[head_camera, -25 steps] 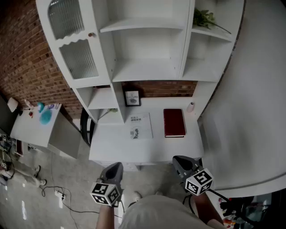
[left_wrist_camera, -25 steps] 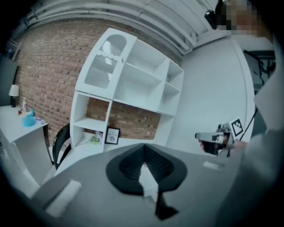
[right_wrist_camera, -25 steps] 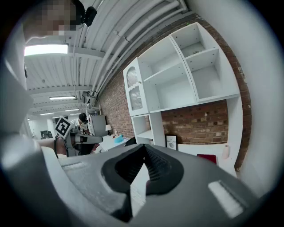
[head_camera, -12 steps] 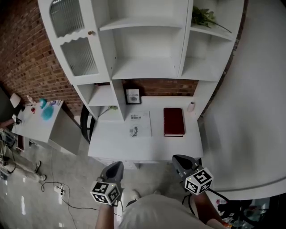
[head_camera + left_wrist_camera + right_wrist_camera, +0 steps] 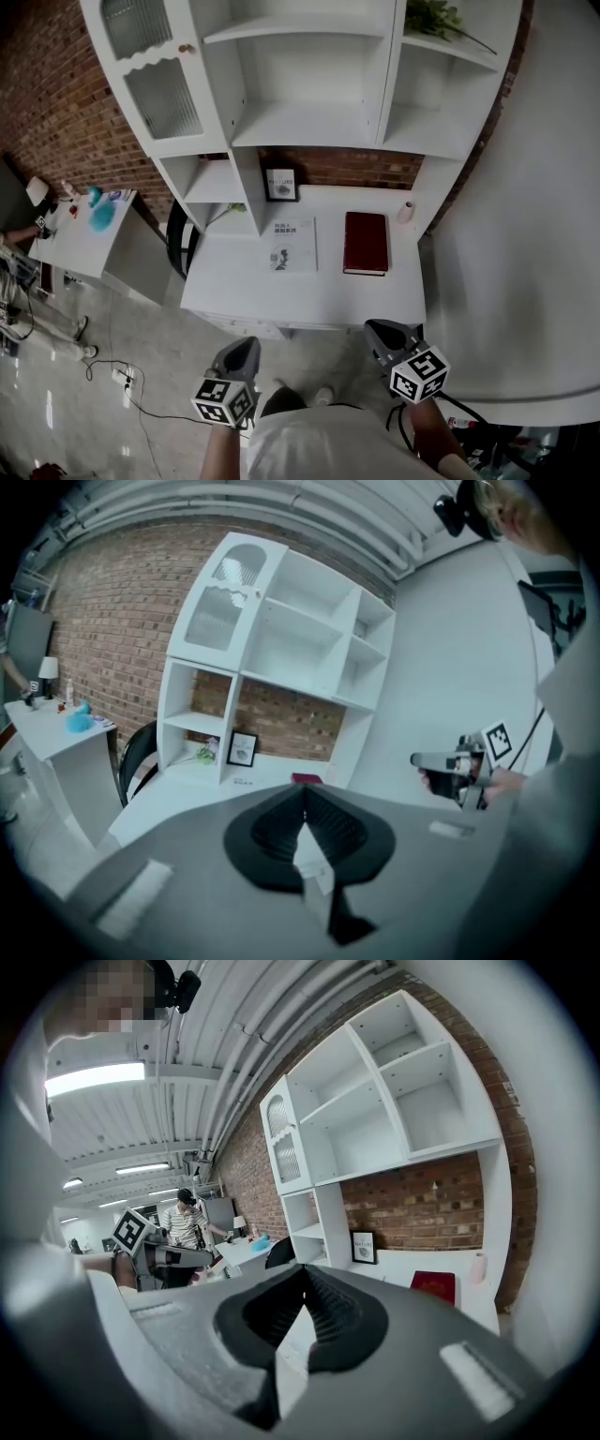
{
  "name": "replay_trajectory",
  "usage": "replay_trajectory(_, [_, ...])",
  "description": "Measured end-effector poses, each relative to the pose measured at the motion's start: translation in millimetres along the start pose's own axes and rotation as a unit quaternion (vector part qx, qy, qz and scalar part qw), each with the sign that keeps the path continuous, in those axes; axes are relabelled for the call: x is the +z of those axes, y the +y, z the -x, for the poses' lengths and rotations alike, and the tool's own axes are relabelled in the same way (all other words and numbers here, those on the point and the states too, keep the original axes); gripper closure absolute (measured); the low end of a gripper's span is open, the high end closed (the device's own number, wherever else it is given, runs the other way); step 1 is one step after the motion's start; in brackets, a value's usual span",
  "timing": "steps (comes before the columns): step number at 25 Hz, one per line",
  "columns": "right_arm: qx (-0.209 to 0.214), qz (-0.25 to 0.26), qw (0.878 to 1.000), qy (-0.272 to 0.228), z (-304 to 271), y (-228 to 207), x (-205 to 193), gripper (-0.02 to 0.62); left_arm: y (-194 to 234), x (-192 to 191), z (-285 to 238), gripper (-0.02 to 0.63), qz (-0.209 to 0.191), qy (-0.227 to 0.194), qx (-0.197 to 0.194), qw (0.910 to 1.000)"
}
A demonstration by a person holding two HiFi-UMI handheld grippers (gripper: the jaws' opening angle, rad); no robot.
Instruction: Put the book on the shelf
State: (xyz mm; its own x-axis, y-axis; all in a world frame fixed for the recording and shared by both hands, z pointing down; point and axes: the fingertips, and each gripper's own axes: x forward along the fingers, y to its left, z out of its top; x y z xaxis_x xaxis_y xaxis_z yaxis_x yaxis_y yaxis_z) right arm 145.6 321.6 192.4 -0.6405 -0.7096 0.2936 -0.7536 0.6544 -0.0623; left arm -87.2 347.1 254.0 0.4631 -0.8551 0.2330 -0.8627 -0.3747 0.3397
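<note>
Left gripper [image 5: 246, 347] and right gripper [image 5: 377, 330], each with jaws pressed together on nothing, hang short of the desk [image 5: 309, 292] — presumably because the red book [image 5: 366, 242], flat on it well ahead of the right jaws and below the shelf [image 5: 305, 124], is not yet reached.

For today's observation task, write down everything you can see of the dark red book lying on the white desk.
The dark red book is closed and lies flat, cover up, on the right part of the white desk, below the open shelves. Its cover looks plain and stiff, like a hardback, with no title that can be made out. Its long edges run away from the person. It sits apart from the white booklet to its left. Only the desk touches it.
</note>
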Motion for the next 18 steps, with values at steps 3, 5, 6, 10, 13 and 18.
replay_trajectory(3, [-0.001,-0.007,1.000,0.006,-1.3,-3.8,-7.8,0.594,-1.2,-6.2,-3.5,0.598,0.002,0.008,0.001,1.0000])
replay_trajectory(5, [-0.001,-0.011,1.000,0.009,-4.5,-5.0,-10.3,0.594,1.3,-5.8,-7.3,0.598,0.004,0.011,0.001,0.9999])
replay_trajectory(6, [-0.001,-0.013,1.000,0.010,-7.2,-6.1,-10.7,0.594,3.4,-4.6,-10.4,0.598,0.004,0.012,0.001,0.9999])
replay_trajectory(10, [-0.009,-0.014,1.000,0.012,-21.3,-14.1,-11.1,0.594,17.0,0.7,-27.7,0.598,-0.004,0.014,-0.005,0.9999])
replay_trajectory(13, [-0.025,-0.016,0.999,0.015,-35.2,-24.1,-10.8,0.594,29.4,3.6,-44.7,0.598,-0.006,0.020,-0.017,0.9997])
replay_trajectory(18, [-0.041,-0.027,0.999,0.020,-67.0,-33.2,-3.2,0.594,57.3,17.5,-71.6,0.598,-0.016,0.032,-0.029,0.9989])
